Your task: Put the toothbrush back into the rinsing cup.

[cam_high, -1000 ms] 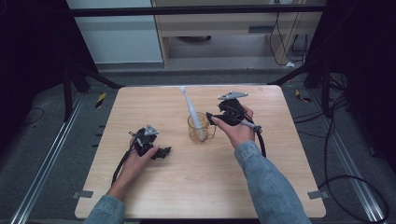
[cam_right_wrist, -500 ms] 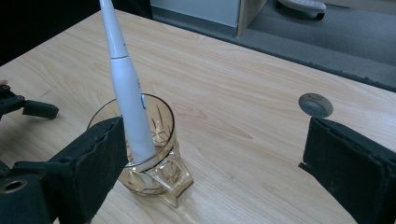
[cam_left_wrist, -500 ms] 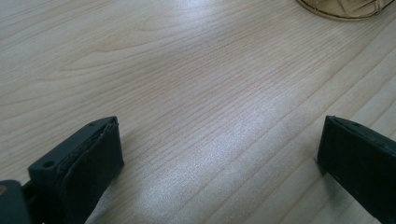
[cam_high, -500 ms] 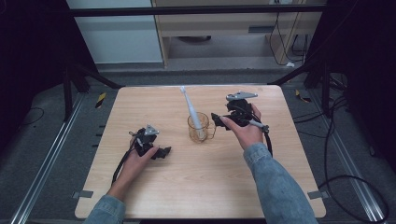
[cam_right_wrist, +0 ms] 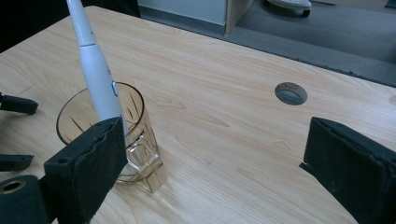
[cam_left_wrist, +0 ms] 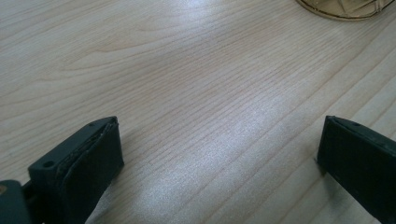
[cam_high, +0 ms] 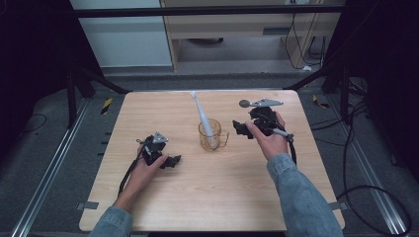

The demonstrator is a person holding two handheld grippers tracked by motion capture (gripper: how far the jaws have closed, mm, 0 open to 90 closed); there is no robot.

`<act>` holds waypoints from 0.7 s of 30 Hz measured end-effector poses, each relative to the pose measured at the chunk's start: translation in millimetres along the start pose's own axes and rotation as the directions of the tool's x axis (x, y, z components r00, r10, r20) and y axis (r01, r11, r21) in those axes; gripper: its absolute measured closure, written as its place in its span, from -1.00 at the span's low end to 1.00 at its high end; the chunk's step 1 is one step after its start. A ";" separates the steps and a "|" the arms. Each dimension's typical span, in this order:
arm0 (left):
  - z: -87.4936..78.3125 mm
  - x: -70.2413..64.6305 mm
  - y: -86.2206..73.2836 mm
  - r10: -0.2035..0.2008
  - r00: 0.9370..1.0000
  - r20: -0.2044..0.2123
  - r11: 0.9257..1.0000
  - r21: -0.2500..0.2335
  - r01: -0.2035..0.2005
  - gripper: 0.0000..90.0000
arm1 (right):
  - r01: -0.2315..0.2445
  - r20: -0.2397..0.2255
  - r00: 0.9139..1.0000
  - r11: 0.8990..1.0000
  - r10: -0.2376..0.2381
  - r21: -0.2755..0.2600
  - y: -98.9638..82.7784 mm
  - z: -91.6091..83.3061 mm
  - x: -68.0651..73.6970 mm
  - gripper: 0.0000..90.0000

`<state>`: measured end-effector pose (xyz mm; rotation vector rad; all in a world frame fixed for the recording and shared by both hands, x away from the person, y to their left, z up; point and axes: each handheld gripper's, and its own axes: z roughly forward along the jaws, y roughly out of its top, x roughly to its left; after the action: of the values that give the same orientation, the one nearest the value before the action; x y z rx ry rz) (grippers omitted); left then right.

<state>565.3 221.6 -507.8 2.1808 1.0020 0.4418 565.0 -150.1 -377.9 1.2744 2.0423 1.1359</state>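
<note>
An amber glass mug point(cam_high: 213, 137) stands at the middle of the wooden table point(cam_high: 207, 197), and a white electric toothbrush point(cam_high: 201, 112) leans upright in it. My right gripper point(cam_high: 239, 129) hovers just right of the mug, open, with nothing between its jaws. In the right gripper view the mug point(cam_right_wrist: 135, 140) and the toothbrush point(cam_right_wrist: 95, 65) sit behind the left jaw of the right gripper point(cam_right_wrist: 219, 168). My left gripper point(cam_high: 174, 161) rests on the table, left of the mug. It is open over bare wood in the left gripper view point(cam_left_wrist: 224, 163), where the mug's base point(cam_left_wrist: 345, 7) peeks in at top right.
A round grey cable grommet point(cam_right_wrist: 291, 93) is set in the table top behind the right gripper. Metal rails point(cam_high: 54, 163) and cables point(cam_high: 365, 192) run along the floor on both sides of the table. A cabinet point(cam_high: 232, 29) stands beyond the far edge.
My right gripper has drawn back to the right, a little away from the mug. The left gripper, mug and toothbrush have stayed put.
</note>
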 end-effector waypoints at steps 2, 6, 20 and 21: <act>0.0 0.0 0.0 0.000 1.000 0.000 1.000 0.000 0.000 -1.00 | 0.004 0.001 1.000 1.000 -0.004 0.005 -1.3 -1.5 -2.1 -0.86; 0.0 0.0 0.0 -0.001 1.000 0.000 1.000 0.000 0.001 -1.00 | 0.000 0.007 1.000 1.000 0.000 0.009 -4.8 -5.0 -6.3 -0.86; 0.0 -0.1 0.0 -0.001 1.000 0.000 1.000 -0.001 0.001 -1.00 | -0.016 0.044 0.999 1.000 0.015 0.014 -22.2 -17.6 -24.7 -0.86; 0.1 -0.1 0.0 -0.001 1.000 0.000 1.000 -0.001 0.001 -1.00 | -0.023 0.048 0.999 1.000 0.022 0.018 -26.0 -19.3 -27.2 -0.85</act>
<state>565.2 221.5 -507.8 2.1791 1.0029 0.4411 550.2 -187.8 -390.0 1.3236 2.0128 1.0881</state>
